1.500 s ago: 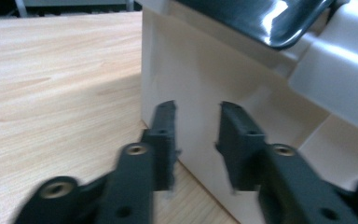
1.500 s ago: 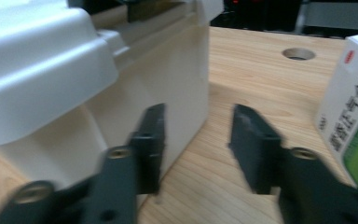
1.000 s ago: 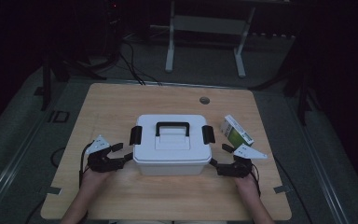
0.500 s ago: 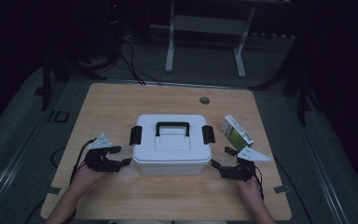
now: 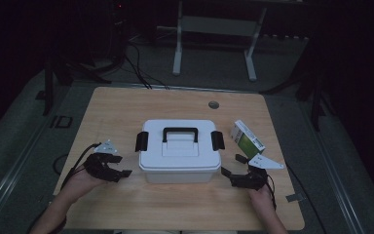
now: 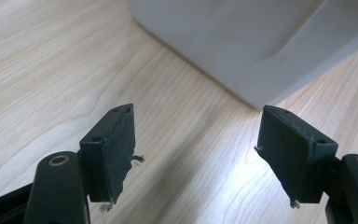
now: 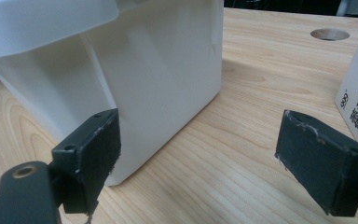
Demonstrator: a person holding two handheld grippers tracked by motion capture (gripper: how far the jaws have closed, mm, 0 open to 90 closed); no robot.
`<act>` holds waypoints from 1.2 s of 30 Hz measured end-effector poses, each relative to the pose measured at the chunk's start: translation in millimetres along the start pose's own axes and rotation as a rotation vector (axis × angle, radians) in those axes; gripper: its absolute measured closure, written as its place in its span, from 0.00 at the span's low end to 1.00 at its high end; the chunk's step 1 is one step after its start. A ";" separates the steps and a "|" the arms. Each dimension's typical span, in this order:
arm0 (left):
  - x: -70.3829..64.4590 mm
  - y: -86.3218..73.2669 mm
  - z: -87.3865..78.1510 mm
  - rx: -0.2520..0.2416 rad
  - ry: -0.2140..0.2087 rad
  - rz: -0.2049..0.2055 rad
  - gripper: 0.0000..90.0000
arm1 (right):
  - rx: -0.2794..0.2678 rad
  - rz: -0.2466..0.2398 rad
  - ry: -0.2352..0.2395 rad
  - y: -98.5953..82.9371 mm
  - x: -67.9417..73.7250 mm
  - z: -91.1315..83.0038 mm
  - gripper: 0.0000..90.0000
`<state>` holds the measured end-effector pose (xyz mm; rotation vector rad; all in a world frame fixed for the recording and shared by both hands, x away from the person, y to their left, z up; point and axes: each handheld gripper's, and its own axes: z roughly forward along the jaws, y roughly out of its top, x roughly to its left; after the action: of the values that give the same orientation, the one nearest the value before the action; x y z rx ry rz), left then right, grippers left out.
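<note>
At the near edge of the pale wooden table (image 5: 126, 107), at about 8 o'clock from the box: left gripper (image 5: 119, 171), black, two-jaw, hand-held; jaws spread wide, holding nothing, tips just short of the box's near left corner.

At about 4 o'clock from the box: right gripper (image 5: 229, 174), same make; jaws spread wide, empty, aimed at the near right corner, not touching.

At table centre, between both grippers: white rectangular plastic storage box (image 5: 179, 155) with black carry handle (image 5: 180, 132) and a black side latch (image 5: 141, 141) at 9 o'clock and another at 3 o'clock. Lid on, latches apparently down. Contents: cannot tell; walls opaque, lid shut.

At 2 o'clock from the right gripper: green-and-white printed cardboard carton (image 5: 246, 139), lying just beside the box, closed; contents not visible.

At 12 o'clock, far edge: round cable hole (image 5: 214, 104).

Risks, as judged:
- Smooth tapered walls; a jaw closing on a corner may slip off.
- Uneven push from one side would skid or turn the box on the bare wood.
- A wide-swinging right jaw could knock the carton.
</note>
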<state>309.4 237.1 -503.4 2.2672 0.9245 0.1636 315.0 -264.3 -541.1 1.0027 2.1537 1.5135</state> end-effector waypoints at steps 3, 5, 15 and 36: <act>1.0 1.0 -0.7 0.048 -0.008 0.014 0.31 | 0.007 -0.003 -0.001 -0.6 0.1 0.7 0.15; 0.1 3.2 -1.8 0.092 -0.008 0.037 0.31 | 0.010 -0.001 -0.005 -1.9 -0.8 0.9 0.15; -0.7 10.2 -11.5 0.238 -0.004 0.101 0.31 | 0.019 -0.006 -0.009 -2.5 0.8 1.5 0.15; -3.8 19.6 -26.0 0.409 -0.038 0.153 0.31 | 0.027 -0.006 -0.016 -5.1 1.4 1.8 0.15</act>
<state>308.7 238.4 -470.7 2.7096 0.8214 -0.0044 313.3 -263.1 -546.3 1.0129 2.1696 1.4723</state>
